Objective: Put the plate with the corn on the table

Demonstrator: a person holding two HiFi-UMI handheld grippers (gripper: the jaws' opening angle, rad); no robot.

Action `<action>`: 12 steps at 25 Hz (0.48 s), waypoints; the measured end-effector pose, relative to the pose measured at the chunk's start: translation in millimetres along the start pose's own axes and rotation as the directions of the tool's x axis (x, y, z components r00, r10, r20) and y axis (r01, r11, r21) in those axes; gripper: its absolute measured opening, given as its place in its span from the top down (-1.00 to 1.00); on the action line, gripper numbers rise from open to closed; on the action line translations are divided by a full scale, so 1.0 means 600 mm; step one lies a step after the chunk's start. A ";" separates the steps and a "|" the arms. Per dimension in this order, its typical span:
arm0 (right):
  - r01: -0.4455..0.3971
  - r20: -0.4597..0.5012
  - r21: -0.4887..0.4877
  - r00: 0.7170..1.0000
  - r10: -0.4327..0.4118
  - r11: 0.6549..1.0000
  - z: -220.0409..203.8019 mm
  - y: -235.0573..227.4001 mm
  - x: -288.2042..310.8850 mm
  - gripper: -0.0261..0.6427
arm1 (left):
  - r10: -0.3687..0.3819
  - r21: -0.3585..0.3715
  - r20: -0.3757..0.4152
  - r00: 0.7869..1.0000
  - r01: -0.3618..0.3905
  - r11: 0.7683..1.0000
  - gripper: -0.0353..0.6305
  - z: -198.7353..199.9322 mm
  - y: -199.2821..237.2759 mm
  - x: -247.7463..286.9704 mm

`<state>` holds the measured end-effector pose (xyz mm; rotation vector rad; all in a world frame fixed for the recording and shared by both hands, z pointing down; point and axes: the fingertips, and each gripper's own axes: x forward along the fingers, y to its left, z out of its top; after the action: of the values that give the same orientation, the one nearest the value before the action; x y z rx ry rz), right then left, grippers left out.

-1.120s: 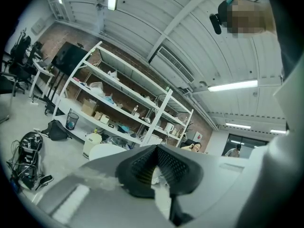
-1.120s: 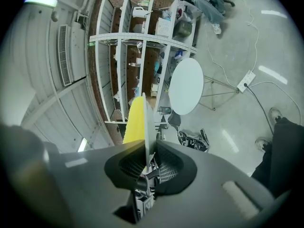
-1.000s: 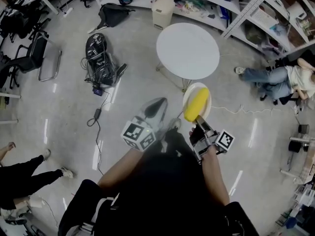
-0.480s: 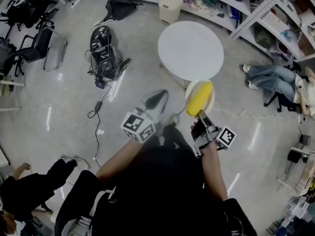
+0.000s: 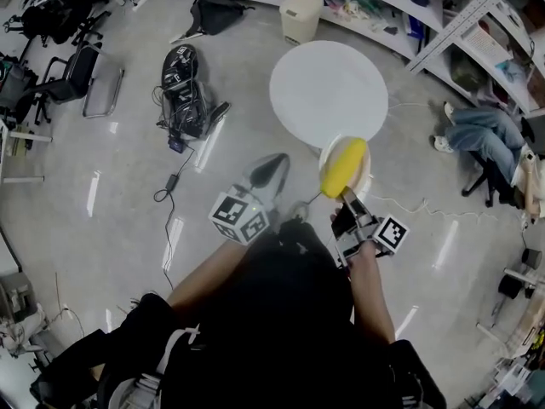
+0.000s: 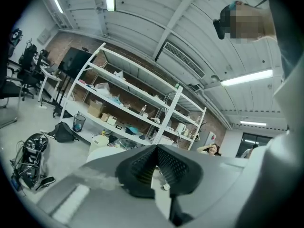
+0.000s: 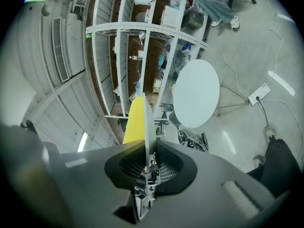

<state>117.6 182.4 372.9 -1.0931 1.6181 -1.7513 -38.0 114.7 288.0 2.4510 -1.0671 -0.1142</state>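
Note:
A white plate [image 5: 360,174] carries a yellow corn cob [image 5: 342,167]. My right gripper [image 5: 347,204] is shut on the plate's near rim and holds it roughly level in the air. In the head view the plate's far edge overlaps the near edge of the round white table [image 5: 328,88]. The right gripper view shows the plate [image 7: 147,122] edge-on between the jaws of my right gripper [image 7: 146,152], with the corn [image 7: 134,120] to its left and the table [image 7: 195,93] ahead. My left gripper [image 5: 274,174] hangs left of the plate, jaws together with nothing in them.
A black bag with tangled cables [image 5: 183,79] lies on the floor left of the table. A bin [image 5: 301,14] and long shelves [image 5: 443,15] stand behind it. A person sits on the floor at right [image 5: 481,135]. Chairs [image 5: 81,79] stand at far left.
Both grippers and the plate have moved forward towards the table; the plate's far rim now overlaps its near edge. A person at the lower left has walked mostly out of view.

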 end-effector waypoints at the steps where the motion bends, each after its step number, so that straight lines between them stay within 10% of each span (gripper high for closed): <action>1: -0.003 -0.009 -0.002 1.000 0.003 1.000 0.004 0.000 0.004 0.78 | 0.006 -0.001 0.004 1.000 -0.006 1.000 0.88 0.002 0.001 0.004; 12: 0.012 -0.066 0.001 0.998 -0.012 1.000 0.024 -0.004 0.047 0.78 | 0.045 -0.002 0.016 0.999 -0.045 0.999 0.88 0.011 0.033 0.040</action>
<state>114.3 151.6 381.0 -1.0565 1.6530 -1.8136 -36.2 83.4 293.3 2.4270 -1.1282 -0.1201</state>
